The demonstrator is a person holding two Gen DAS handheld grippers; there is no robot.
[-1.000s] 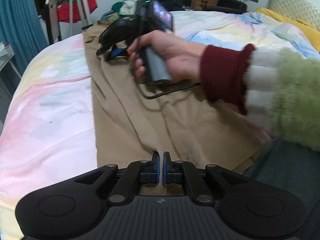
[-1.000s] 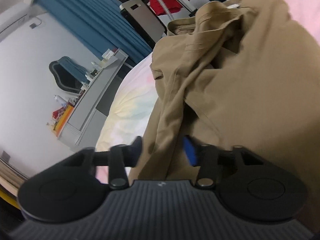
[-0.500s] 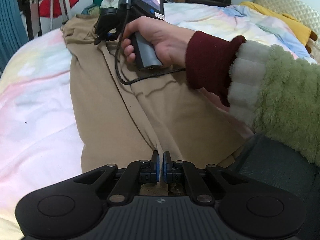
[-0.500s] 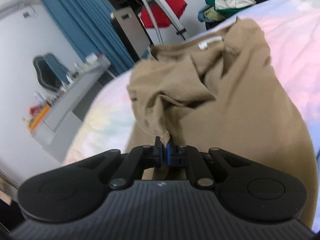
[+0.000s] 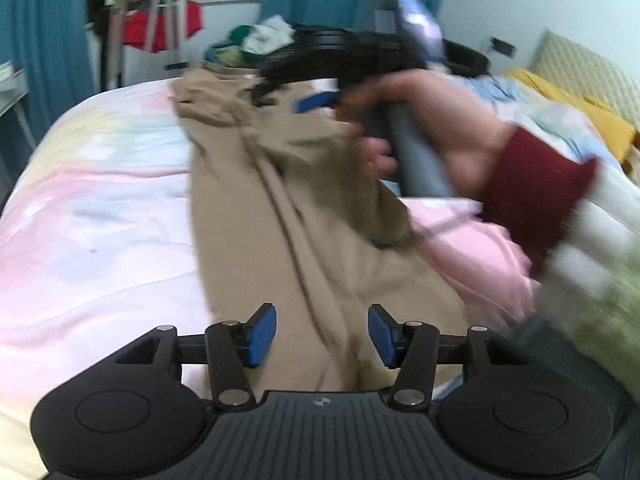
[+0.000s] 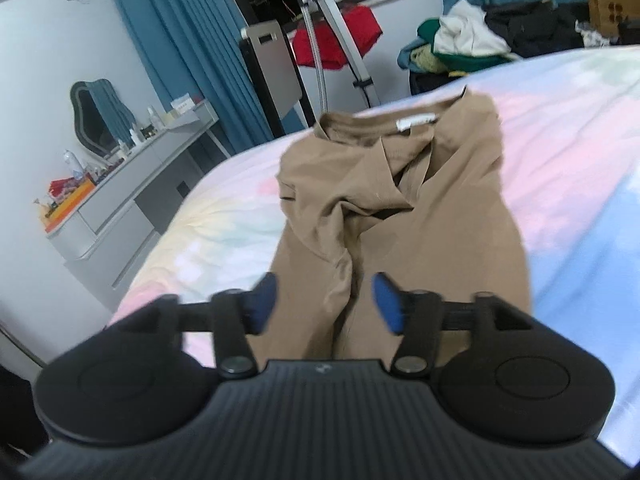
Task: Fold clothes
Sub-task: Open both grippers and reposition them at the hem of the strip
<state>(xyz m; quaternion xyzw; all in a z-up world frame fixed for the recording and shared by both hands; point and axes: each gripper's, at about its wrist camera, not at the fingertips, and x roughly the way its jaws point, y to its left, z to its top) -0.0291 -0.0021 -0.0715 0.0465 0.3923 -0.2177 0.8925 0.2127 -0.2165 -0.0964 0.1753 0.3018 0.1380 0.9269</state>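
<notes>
While the tan trousers [image 6: 404, 216] are lying long on the pastel bedsheet [image 5: 100, 216], bare sheet showing either side, left gripper [image 5: 322, 334] and right gripper [image 6: 324, 304] both gaping wide, holding nothing.

Tan, plain garment [image 6: 404, 216] with a small white label at its far hem, on a bedsheet [image 5: 100, 216] of pastel pink, yellow, pale blue and white blotches. Black left gripper [image 5: 322, 334] and right gripper [image 6: 326, 302], both with blue pads. Dark red cuff [image 5: 532, 196] against white and fuzzy green sleeve. Teal-blue curtains [image 6: 192, 40]; red cloth [image 6: 340, 36] on a silver stand.
</notes>
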